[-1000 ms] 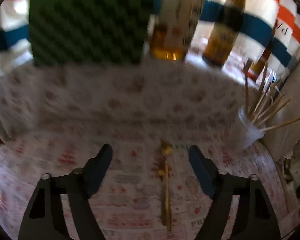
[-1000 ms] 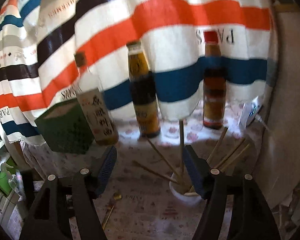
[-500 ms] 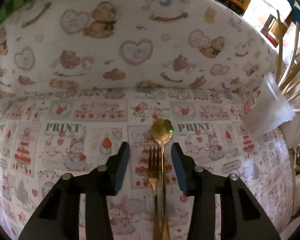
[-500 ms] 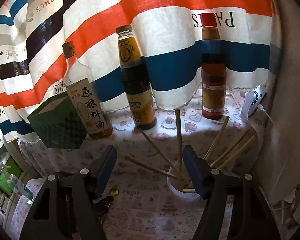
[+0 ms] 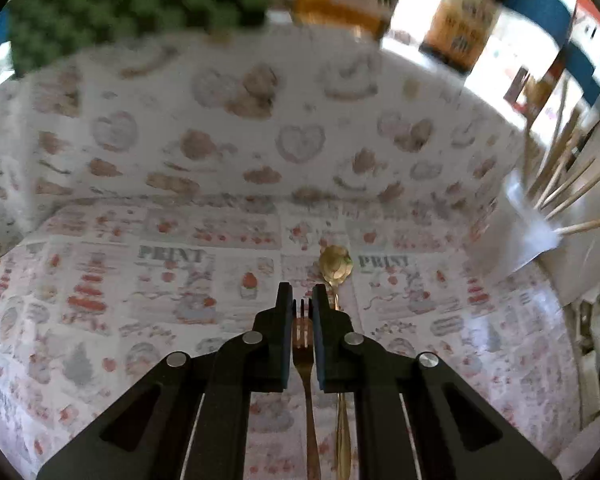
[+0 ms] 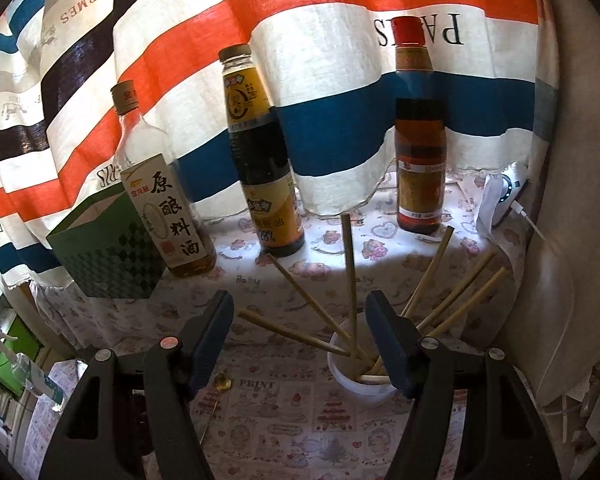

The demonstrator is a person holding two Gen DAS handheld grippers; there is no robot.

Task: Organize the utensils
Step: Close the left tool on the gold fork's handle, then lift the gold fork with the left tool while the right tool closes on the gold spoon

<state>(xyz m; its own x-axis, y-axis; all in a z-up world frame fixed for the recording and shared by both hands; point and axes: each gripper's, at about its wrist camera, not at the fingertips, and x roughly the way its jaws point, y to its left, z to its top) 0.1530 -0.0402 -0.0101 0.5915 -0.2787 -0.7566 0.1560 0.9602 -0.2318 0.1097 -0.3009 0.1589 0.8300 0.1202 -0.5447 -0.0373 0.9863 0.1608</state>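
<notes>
Daylight glows through the striped orange, blue and white curtain [image 6: 340, 80]; the left wrist view is motion-blurred, fisheye edges bent and dark.

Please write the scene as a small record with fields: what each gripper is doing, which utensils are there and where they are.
left gripper: jaws closed on the gold fork
right gripper: jaws open, holding nothing, above the table
gold spoon: flat on the printed tablecloth, just right of the fork
chopsticks: fanned out in a white cup
background: three sauce bottles, green box
</notes>
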